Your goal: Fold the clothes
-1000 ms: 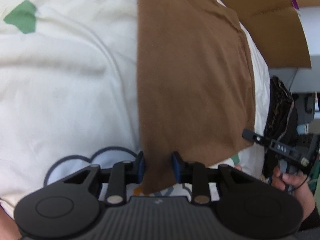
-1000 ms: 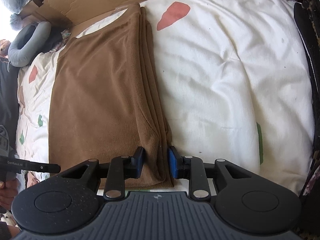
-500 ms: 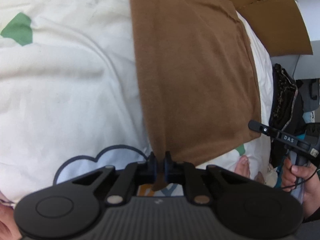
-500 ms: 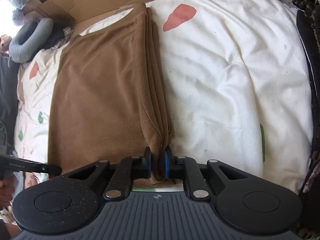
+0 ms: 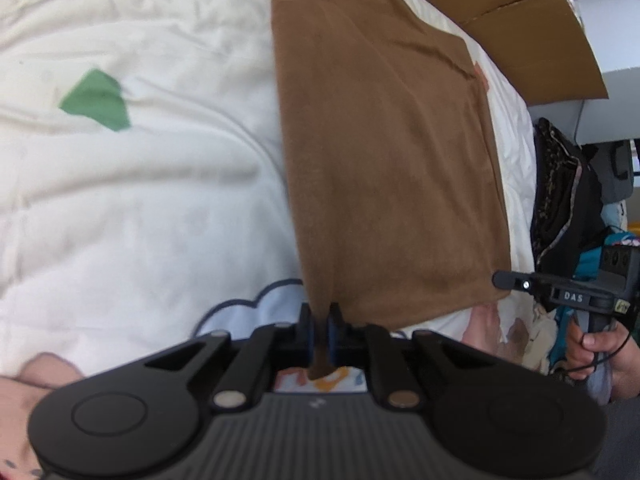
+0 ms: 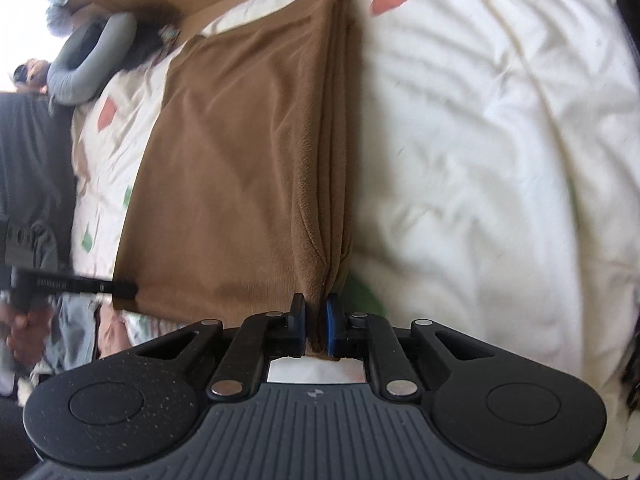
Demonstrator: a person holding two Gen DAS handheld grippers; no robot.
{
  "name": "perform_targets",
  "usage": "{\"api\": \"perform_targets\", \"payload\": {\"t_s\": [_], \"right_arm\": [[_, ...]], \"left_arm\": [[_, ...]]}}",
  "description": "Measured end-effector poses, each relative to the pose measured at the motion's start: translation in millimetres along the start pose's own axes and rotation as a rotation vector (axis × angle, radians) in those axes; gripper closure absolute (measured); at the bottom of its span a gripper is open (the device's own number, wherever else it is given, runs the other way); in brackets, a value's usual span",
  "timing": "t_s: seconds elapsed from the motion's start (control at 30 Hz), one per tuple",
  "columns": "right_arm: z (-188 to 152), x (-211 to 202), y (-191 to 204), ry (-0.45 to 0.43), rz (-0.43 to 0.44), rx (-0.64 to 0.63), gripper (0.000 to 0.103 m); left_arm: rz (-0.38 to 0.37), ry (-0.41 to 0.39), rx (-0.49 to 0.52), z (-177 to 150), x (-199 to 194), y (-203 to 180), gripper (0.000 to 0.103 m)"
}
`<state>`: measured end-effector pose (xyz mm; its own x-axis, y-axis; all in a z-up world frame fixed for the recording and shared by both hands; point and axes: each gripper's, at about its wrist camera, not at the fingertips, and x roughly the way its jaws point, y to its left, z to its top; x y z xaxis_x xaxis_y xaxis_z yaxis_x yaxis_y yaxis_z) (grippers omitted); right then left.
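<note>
A brown folded garment (image 5: 392, 160) lies lengthwise on a white duvet (image 5: 140, 200). My left gripper (image 5: 320, 334) is shut on its near left corner, and the cloth rises in a pinched ridge between the blue pads. In the right wrist view the same garment (image 6: 240, 168) shows its stacked layers along the right edge. My right gripper (image 6: 316, 330) grips the near right corner of those layers, its jaws still closing on them. The left wrist view shows the right gripper (image 5: 508, 281) side-on at that corner, with a hand (image 5: 596, 344) around its handle.
Flattened cardboard (image 5: 532, 40) lies beyond the far end of the bed. A grey neck pillow (image 6: 92, 64) sits at the far left. A heap of dark patterned clothes (image 5: 560, 200) lies past the bed's right edge. The duvet (image 6: 500, 160) carries green and red patches.
Both grippers went from open around the garment's near corners to shut on them. Both have since risen a little, lifting the near edge into pinched ridges.
</note>
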<state>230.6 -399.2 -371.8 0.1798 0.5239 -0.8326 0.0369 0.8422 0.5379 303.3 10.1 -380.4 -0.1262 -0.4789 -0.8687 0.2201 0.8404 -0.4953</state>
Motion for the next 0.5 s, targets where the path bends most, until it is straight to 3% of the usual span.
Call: {"api": "perform_targets", "payload": {"t_s": [0.2,0.33,0.5], "right_arm": [[-8,4,8,0.067,0.03,-0.042,0.098],[-15,8,7,0.11,0.04,-0.046,0.098],[-16,6,1,0.141,0.036,0.004,0.092]], "left_arm": [[0.001,0.02,0.018,-12,-11,10,0.097],[0.038,0.059,0.02,-20,8,11,0.096],[0.092,0.057,0.051,-18,6,2,0.088]]}}
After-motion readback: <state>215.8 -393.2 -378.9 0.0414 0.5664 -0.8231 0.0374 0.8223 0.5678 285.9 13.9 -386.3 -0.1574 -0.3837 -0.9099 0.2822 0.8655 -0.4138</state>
